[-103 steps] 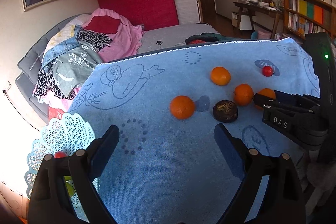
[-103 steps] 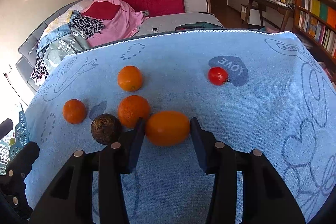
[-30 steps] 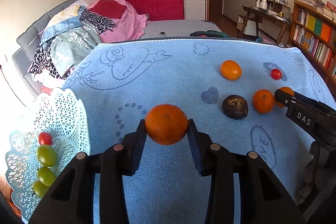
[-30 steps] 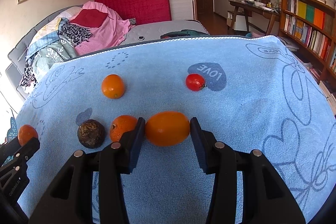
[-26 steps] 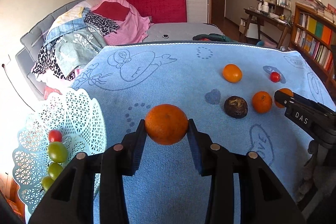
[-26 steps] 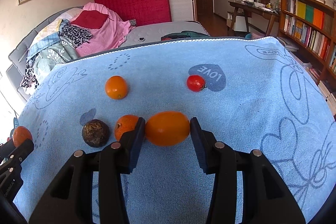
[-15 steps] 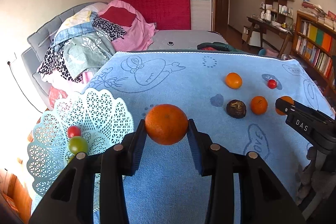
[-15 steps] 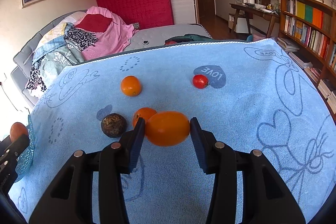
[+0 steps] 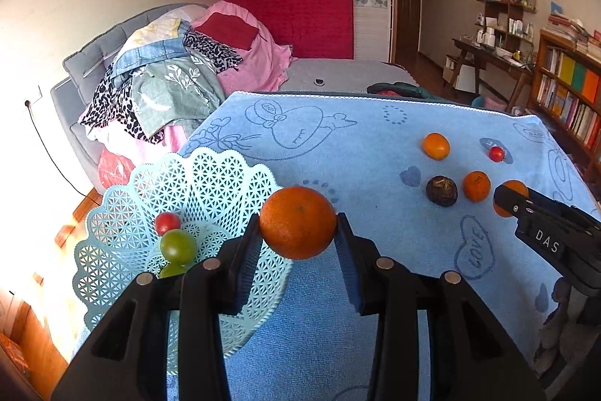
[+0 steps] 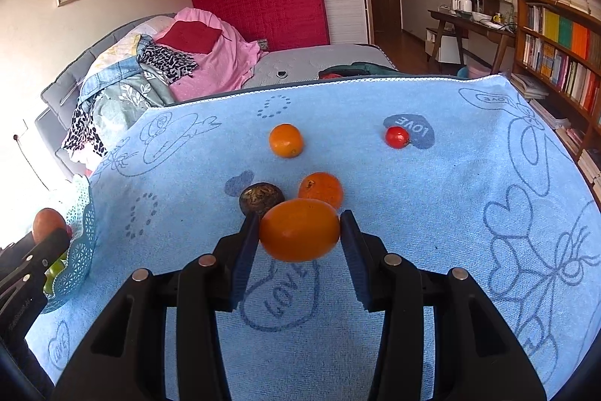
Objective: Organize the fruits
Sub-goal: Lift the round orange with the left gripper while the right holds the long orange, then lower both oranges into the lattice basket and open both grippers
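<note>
While each gripper pinches a firm, smooth orange, left gripper (image 9: 298, 239) and right gripper (image 10: 299, 241) squeeze the widest middle.

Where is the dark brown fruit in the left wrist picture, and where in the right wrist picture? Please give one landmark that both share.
Left wrist: dark fruit lies right of centre on the blue cloth, left of a small orange.
Right wrist: dark fruit lies near centre, just beyond the left finger, left of the same small orange.
Shared landmark: the red tomato by the LOVE heart.
</note>
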Available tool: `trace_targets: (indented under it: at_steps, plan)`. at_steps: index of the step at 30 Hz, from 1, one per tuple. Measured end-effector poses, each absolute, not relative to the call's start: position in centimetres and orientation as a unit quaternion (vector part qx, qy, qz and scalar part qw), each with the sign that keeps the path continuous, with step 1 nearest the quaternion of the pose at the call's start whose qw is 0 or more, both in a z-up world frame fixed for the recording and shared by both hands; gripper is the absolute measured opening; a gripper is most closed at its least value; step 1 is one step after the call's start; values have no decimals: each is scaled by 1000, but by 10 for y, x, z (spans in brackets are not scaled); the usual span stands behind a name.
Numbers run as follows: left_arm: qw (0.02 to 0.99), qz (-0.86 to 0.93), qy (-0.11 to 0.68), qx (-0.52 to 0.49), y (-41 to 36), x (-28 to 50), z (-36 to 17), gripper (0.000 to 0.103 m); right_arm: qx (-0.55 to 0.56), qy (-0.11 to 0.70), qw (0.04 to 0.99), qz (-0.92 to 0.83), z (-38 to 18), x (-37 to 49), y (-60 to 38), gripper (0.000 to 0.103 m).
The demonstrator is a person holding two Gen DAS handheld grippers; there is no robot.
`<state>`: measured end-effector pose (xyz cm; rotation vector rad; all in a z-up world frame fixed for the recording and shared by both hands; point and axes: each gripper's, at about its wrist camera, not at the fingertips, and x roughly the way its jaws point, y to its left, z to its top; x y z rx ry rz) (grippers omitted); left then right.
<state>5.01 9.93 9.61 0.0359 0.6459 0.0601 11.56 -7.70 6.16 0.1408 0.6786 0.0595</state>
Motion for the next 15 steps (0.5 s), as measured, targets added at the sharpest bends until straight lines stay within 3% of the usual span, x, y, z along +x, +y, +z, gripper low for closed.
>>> trace_targets:
  at_steps: [15]
  plan:
    - [948,60,312,-8,149,36,95,40,39,331,939,82,74,108,-12,46]
